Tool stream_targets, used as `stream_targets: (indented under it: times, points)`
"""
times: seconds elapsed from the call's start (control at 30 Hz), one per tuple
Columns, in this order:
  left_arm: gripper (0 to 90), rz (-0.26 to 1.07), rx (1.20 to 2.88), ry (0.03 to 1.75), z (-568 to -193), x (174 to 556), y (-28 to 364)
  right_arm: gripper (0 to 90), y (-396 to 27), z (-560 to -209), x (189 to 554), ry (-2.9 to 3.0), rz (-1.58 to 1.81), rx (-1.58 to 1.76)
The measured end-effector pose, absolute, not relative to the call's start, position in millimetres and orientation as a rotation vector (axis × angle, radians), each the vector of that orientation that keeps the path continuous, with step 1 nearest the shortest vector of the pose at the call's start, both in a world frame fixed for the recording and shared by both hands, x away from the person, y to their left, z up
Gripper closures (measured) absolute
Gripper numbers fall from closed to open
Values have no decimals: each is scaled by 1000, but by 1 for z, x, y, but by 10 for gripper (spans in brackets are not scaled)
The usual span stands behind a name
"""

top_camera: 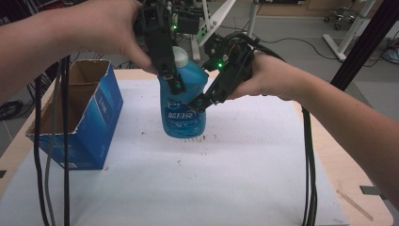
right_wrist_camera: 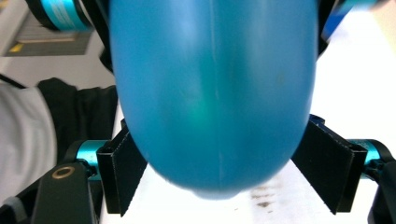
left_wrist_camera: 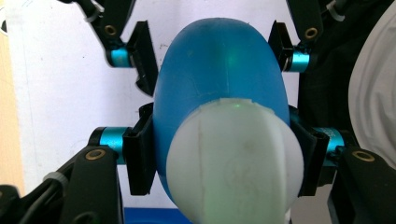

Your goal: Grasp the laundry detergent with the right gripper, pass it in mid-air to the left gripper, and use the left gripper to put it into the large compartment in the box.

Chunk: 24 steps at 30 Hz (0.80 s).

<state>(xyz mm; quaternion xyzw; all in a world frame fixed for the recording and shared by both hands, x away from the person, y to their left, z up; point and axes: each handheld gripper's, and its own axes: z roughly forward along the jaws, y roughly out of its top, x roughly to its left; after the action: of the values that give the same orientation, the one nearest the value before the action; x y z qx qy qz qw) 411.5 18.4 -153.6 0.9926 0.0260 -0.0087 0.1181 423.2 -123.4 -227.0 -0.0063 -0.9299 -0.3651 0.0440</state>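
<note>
Left gripper view puts what I care about closest: a white cap (left_wrist_camera: 233,161) filling the lower middle, and behind it the rounded shoulder of the blue bottle (left_wrist_camera: 219,70). My left gripper (left_wrist_camera: 224,154) has its two black pads pressed against either flank of the bottle just under the cap, so I read it as clamped on the bottle. Farther off in that view another pair of pads stands by the body, one each side.

From the right gripper view, the blue bottle (right_wrist_camera: 210,93) bulges between the right gripper (right_wrist_camera: 229,172) pads. They sit tight to its sides with no gap I can see, so I take this one as gripping too, though the frame is blurred.

Looking down from the high view, the bottle (top_camera: 183,99) hangs upright above the white mat (top_camera: 211,179), clear of it, near the middle of the table. The left gripper (top_camera: 175,84) comes down from above along the bottle's front, while the right gripper (top_camera: 200,101) meets it from the side at label height.

My judgement on handling: smooth plastic, likely slippery, with walls that give under a squeeze; if full it would be fairly heavy. The narrower waist below the cap looks the safest hold, the wide belly the worst.

Count: one bottle, one cap, two grippers. Beyond to the left stands one open blue carton (top_camera: 77,117), empty as far as I can see.
</note>
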Motion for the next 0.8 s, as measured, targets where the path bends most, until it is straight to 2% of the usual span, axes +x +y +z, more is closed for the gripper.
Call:
stream_targets:
  times: [0.33, 0.6, 0.8]
  points:
    - [382, -28, 2865, 229, -142, 411, 40, 212, -138, -234, 429, -2894, -1007, -113]
    - [381, -18, 2832, 351, -132, 413, 68, 212, -173, -259, 430, -3013, -702, -245]
    - [382, 7, 2781, 480, -120, 414, 98, 212, -217, -261, 436, -2981, -707, -410]
